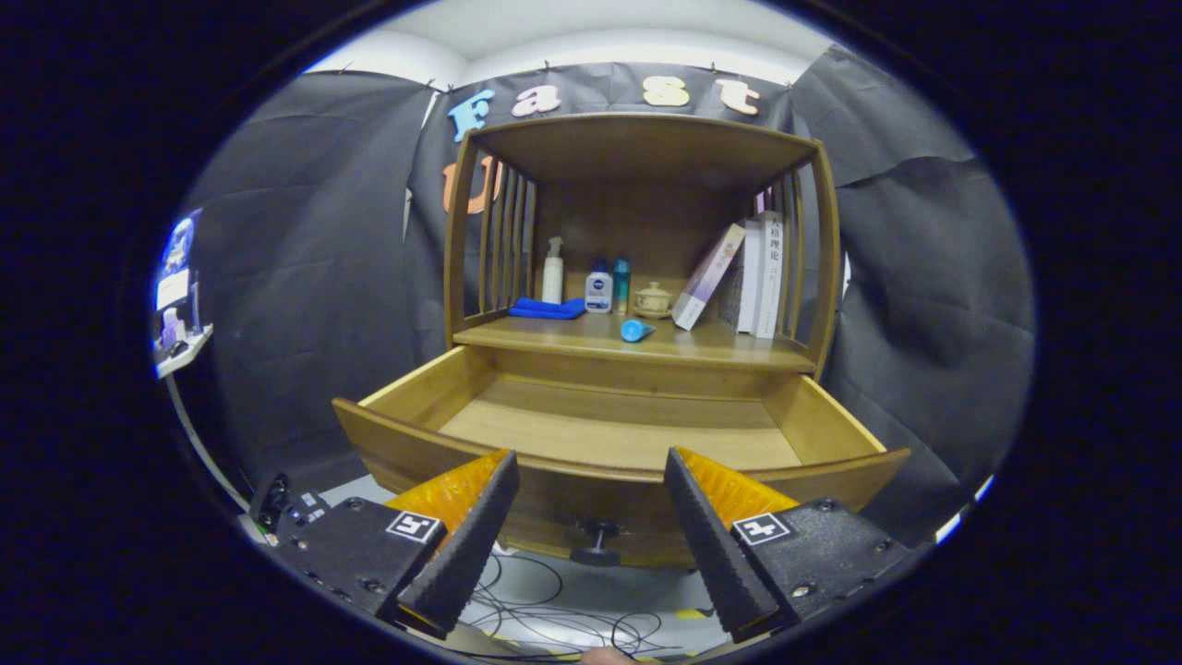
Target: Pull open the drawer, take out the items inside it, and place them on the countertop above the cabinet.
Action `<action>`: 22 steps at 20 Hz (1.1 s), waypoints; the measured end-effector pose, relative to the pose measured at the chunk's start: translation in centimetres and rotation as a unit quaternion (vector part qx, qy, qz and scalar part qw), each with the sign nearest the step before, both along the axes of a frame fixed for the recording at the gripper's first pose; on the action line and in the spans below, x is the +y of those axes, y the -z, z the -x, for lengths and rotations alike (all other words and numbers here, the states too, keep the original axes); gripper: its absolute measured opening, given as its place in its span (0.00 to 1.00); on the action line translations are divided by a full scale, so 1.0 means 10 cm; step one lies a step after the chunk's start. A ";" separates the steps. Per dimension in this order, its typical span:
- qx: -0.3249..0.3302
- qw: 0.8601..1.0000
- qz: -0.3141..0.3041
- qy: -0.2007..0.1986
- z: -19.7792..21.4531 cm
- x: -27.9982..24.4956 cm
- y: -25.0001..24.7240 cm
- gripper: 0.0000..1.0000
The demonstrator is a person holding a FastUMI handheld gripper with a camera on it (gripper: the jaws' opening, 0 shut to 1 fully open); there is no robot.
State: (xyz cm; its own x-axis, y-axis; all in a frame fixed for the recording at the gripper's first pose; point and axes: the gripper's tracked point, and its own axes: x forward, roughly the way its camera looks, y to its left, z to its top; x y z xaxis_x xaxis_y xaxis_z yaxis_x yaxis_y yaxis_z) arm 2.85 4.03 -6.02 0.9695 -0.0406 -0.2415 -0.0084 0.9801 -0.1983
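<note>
Drawer (609, 434) pulled out; hand-held gripper (591, 480) spread, knob (597, 540) between.

legible text: none; book spines (765, 272): unreadable; claw (591, 459): fingers apart

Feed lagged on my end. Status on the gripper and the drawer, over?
Gripper open, holding nothing, fingers either side of the drawer knob. Drawer pulled out, visible floor bare. Blue tube lying on the countertop. Nothing in the way.

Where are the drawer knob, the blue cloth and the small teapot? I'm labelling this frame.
drawer knob (596, 536), gripper view, on its round black stem.
blue cloth (547, 308), gripper view, on its folded middle.
small teapot (653, 300), gripper view, on its body.
</note>
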 end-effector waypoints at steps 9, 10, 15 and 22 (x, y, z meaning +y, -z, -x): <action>0.020 0.999 -0.019 0.032 -0.06 -0.18 0.61 1.00; 0.022 0.999 -0.021 0.036 -0.09 -0.19 0.65 1.00; 0.021 0.998 -0.016 0.054 -0.23 -0.24 0.77 1.00; 0.003 0.996 -0.025 0.086 -0.27 -0.21 0.75 1.00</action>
